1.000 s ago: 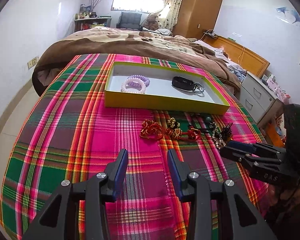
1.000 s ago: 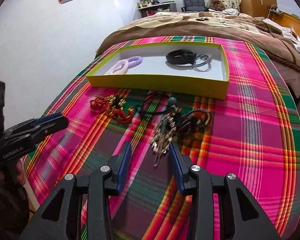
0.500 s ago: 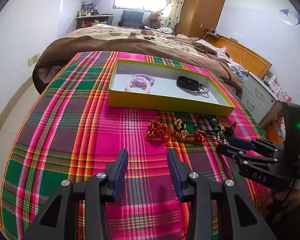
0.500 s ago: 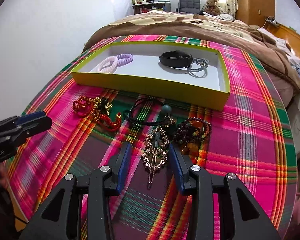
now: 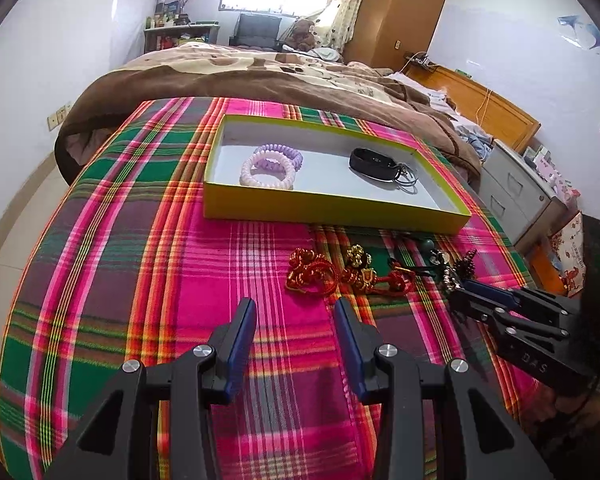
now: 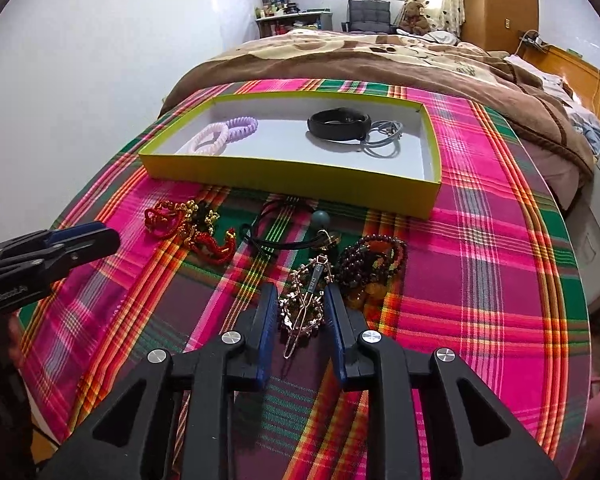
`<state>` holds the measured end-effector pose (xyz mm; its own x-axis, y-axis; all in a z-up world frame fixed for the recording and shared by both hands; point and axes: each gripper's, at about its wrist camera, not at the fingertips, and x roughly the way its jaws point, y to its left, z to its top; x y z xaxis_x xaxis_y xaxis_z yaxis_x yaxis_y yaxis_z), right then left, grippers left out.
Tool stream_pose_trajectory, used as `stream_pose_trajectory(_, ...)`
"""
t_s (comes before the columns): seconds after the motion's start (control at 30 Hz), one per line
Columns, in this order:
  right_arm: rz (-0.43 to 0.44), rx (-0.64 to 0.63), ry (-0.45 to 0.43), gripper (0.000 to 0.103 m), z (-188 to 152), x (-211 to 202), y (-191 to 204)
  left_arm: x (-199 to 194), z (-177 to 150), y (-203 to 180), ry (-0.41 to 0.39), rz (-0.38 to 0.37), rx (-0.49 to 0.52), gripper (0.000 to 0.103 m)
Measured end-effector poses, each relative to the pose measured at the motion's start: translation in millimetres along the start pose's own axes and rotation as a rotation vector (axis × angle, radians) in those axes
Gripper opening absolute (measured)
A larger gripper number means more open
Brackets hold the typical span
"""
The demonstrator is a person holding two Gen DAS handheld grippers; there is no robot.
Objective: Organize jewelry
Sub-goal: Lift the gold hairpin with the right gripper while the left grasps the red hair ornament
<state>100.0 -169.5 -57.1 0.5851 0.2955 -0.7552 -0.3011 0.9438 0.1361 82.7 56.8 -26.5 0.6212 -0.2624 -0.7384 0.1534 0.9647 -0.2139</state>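
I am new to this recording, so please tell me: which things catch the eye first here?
The bright pink and green plaid blanket dominates. On it sits a shallow yellow cardboard box. Nearer, the right gripper is closing its fingers around a gold leaf-shaped hair clip beside dark red bead bracelets.

Bracelets in box; hair clip before it

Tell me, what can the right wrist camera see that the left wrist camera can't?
Only the right wrist view shows the gold hair clip lying between the closing right gripper jaws, and the dark bead bracelets clearly. Only the left wrist view shows the open, empty left gripper from behind. Both show the yellow box, spiral hair ties, black band and red knots.
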Motion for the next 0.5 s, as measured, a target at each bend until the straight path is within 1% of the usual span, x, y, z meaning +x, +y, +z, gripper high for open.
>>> stream_pose_trajectory(0.13,0.011,0.017,-0.017,0.024,-1,-7,-3,6,8,-3,-0.005,0.006,0.01,0.04)
stream_pose_trajectory(0.27,0.026,0.028,-0.025,0.024,-3,-12,-4,18,13,-4,0.016,0.022,0.012,0.04)
stream_pose_trajectory(0.37,0.031,0.029,-0.032,0.024,-2,-15,-3,23,17,-8,0.02,0.007,0.026,0.04)
stream_pose_trajectory(0.5,0.034,0.032,-0.037,0.024,-2,-17,-4,33,20,-13,0.041,0.036,0.058,0.04)
